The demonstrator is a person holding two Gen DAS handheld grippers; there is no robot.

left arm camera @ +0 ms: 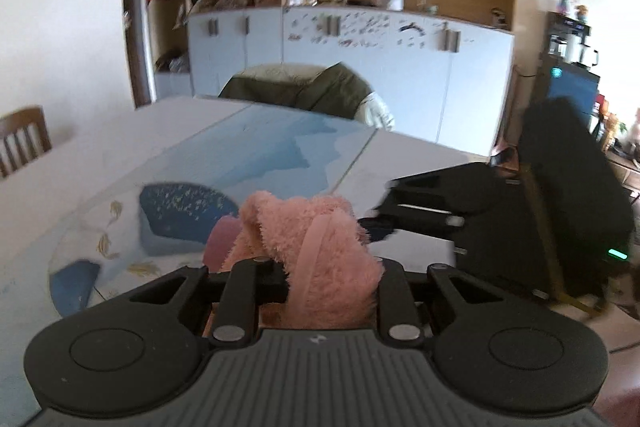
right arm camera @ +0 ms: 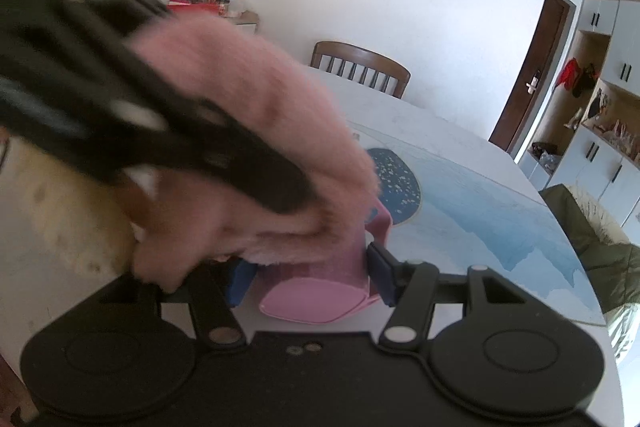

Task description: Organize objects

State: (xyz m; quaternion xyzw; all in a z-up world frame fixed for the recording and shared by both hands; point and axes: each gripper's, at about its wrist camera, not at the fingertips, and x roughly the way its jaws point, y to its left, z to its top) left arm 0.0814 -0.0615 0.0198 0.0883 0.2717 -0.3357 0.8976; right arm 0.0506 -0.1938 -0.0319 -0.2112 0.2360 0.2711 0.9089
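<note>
Left gripper (left arm camera: 320, 283), at the lower centre of its frame, clamps a fluffy pink plush fabric item (left arm camera: 316, 247). Right gripper (right arm camera: 310, 277), low in its frame, pinches a smooth pink box-shaped object (right arm camera: 320, 291) between blue pads (right arm camera: 382, 273), above the white table with blue-patterned mat (right arm camera: 460, 187).

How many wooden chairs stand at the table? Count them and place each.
1. The wooden chair stands at the far edge of the table, against the wall; the left wrist view shows it at its left border. Others may be hidden.
</note>
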